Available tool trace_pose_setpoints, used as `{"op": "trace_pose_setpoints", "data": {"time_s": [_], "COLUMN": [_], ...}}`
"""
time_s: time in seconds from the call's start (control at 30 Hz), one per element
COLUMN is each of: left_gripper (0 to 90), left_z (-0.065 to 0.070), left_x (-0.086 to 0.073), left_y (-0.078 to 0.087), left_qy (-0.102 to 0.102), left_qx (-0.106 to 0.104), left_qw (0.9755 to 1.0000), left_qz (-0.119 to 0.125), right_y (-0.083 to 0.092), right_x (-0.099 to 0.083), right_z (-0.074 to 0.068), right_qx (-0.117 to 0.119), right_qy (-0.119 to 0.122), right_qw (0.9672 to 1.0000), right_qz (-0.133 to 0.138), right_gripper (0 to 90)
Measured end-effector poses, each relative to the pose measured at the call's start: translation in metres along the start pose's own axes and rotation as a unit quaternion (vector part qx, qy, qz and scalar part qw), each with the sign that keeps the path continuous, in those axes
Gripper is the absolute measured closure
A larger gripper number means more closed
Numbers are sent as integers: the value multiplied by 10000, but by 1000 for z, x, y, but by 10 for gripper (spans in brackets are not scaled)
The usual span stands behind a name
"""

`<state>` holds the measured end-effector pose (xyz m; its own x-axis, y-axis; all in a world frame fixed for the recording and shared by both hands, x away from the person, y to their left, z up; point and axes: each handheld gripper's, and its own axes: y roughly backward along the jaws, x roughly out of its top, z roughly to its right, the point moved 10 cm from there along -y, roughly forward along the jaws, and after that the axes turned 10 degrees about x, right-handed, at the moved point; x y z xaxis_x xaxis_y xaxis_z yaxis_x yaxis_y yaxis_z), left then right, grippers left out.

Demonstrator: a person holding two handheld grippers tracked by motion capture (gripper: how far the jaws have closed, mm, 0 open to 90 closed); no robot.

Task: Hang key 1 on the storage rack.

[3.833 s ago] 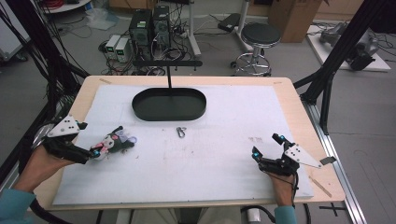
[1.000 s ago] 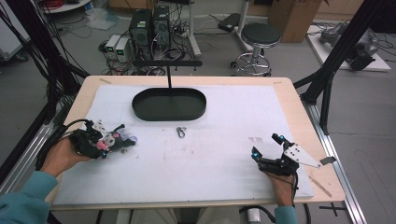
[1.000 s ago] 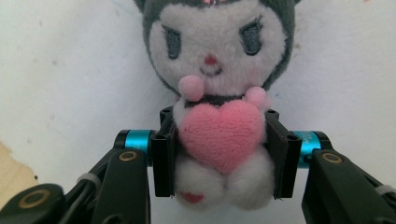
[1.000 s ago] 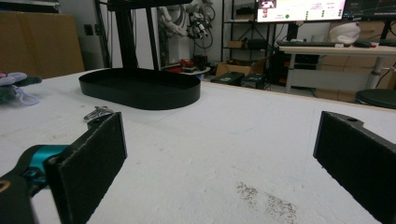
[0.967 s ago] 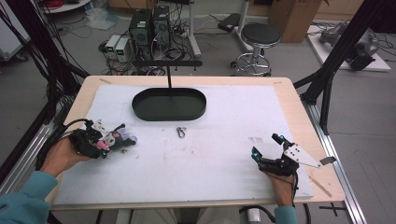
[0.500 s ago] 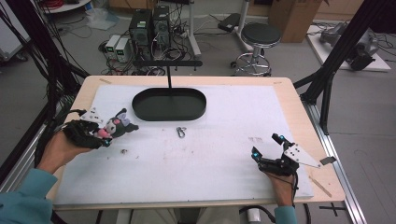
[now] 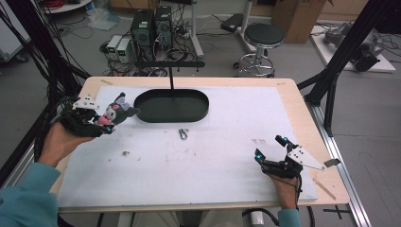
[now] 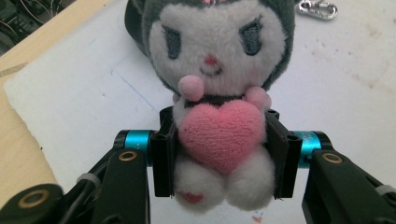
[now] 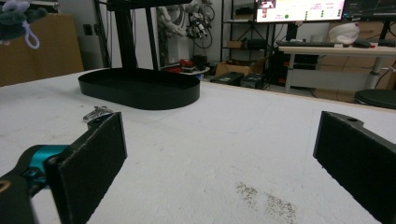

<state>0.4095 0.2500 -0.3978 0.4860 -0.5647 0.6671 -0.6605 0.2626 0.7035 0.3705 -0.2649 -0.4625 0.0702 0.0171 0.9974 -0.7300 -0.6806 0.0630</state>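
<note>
Left gripper [image 7: 101, 120] clamped; right gripper [image 7: 272, 153] fingers apart.

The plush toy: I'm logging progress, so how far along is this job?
Done: the left gripper is clamped on the plush toy, off the table. In hand: carrying it beside the black tray. Left: setting it down, likely there; the right gripper rests open.

A small plush toy [image 8: 217, 102], grey-hooded with a white face and a pink heart on its chest, sits upright, pinched at the waist, above the white mat's left edge, just beside the black oval tray [image 7: 171, 106].
</note>
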Motion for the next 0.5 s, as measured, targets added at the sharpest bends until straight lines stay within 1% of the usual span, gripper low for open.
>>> {"op": "trace_pose_setpoints", "data": {"time_s": [0.07,0.13,0.2,0.33,0.43,0.5], "left_gripper": [539,539,539,539,539,539], "left_z": [0,0,0,-1,-2,-3], "left_x": [5,9,13,18,24,32], "left_y": [0,0,-1,-3,-4,-4], "left_qy": [66,75,131,215,345,405], "left_qx": [3,19,36,56,102,120], "left_qw": [10000,10000,9998,9997,9993,9990], "left_qz": [38,61,113,103,128,167], "right_y": [0,0,0,0,0,-1], "right_x": [0,0,0,0,0,0], "right_z": [0,0,0,0,0,-1], "right_qx": [3,4,3,0,-3,-1], "right_qy": [14,14,17,6,49,62], "right_qw": [10000,10000,10000,10000,10000,10000], "right_qz": [-5,-1,-4,-4,6,-28], "right_gripper": [19,19,19,19,19,19]}}
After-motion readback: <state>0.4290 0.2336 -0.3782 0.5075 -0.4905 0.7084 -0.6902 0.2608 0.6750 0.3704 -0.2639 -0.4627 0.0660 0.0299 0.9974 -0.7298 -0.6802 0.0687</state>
